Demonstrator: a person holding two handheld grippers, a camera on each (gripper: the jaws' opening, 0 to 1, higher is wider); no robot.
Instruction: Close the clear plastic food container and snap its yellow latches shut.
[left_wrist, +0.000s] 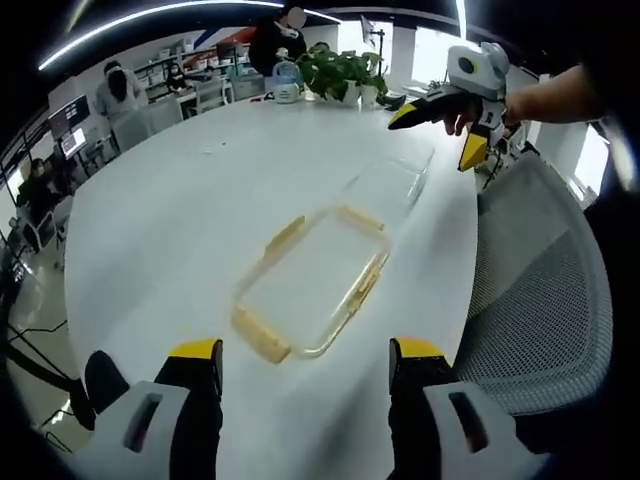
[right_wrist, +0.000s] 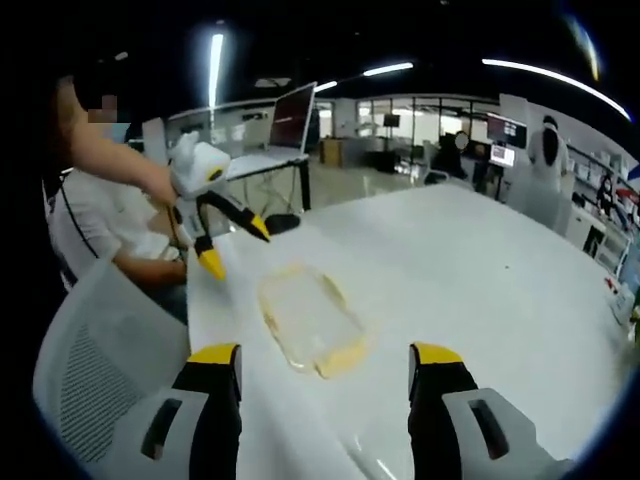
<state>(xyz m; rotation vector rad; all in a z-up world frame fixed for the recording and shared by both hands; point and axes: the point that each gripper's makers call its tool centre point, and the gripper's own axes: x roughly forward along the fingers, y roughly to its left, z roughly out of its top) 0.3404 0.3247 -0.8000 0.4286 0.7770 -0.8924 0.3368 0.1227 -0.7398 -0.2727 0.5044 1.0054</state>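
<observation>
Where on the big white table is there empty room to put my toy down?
Bare table lies between the clear container and the plants at the far end. It is crowded near the chair, where the lid lies beside the container.

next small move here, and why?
Probably lower the right tongs toward the clear lid lying on the white table beside the container. Both tongs are open, holding nothing and above the table, and the container's yellow latches are splayed outward, so the lid must go on first.
</observation>
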